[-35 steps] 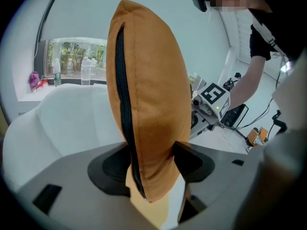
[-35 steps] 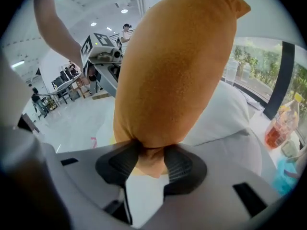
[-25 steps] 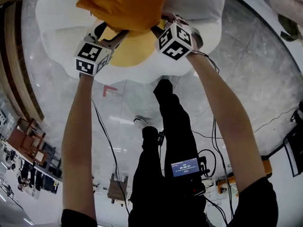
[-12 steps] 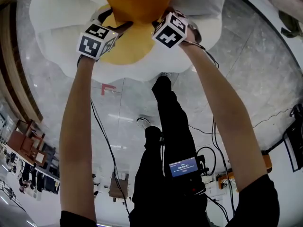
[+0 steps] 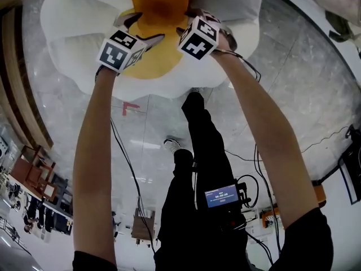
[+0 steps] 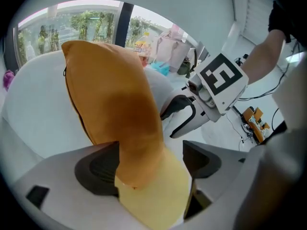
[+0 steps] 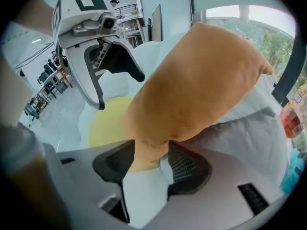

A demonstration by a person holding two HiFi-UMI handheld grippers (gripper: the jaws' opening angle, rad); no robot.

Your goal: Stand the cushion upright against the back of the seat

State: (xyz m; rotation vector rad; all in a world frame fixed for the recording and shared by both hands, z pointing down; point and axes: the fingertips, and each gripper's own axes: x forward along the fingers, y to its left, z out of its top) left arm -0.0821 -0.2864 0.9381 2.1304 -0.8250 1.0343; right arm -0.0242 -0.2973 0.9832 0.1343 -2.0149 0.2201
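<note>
An orange cushion [image 5: 161, 1] stands on its lower edge on the yellow seat pad [image 5: 155, 64] of a white puffy chair [image 5: 73, 44], leaning on the chair's white back [image 6: 33, 104]. My left gripper [image 5: 148, 28] is at the cushion's [image 6: 115, 119] lower left corner. Its jaws are opening: the corner touches one pad [image 6: 98, 164] and a gap shows at the other. My right gripper [image 5: 183, 24] is at the lower right corner. Its jaws [image 7: 151, 159] are opening too, with the cushion's [image 7: 201, 85] corner still between the pads.
The person's dark trouser legs and shoes [image 5: 169, 147] stand on a pale marble floor in front of the chair. Cables trail over the floor [image 5: 293, 151]. A small screen [image 5: 220, 196] hangs at the waist. A red tape mark [image 5: 130, 106] is on the floor.
The cushion has gone from tilted over the chair's front to upright against its back. Both grippers followed it inward, and their jaws now stand wider.
</note>
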